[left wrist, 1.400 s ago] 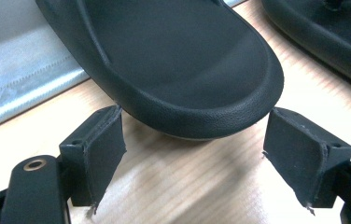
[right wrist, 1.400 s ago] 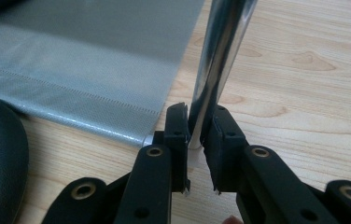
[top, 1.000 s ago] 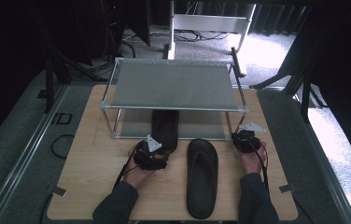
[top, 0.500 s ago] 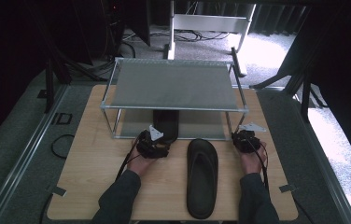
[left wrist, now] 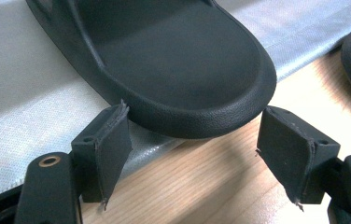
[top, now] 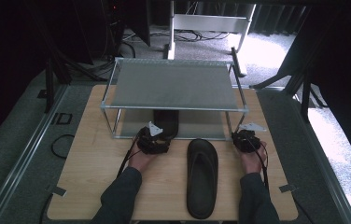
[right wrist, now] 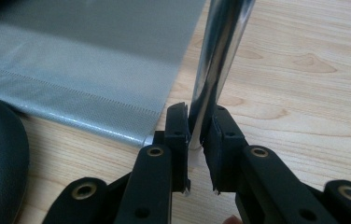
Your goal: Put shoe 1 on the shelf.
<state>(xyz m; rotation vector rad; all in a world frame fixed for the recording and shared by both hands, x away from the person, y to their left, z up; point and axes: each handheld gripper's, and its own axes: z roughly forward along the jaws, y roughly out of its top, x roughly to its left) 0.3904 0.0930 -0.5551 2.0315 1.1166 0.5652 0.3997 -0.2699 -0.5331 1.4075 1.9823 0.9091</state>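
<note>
Black sandal point(left wrist: 173, 60) heel | between open left gripper point(left wrist: 197, 158) jaws

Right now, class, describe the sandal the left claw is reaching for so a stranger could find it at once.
Start at the metal rack on the wooden table. On its lower grey shelf lies a black sandal, heel overhanging the edge between the open left claw. The other sandal lies on the tabletop.
</note>
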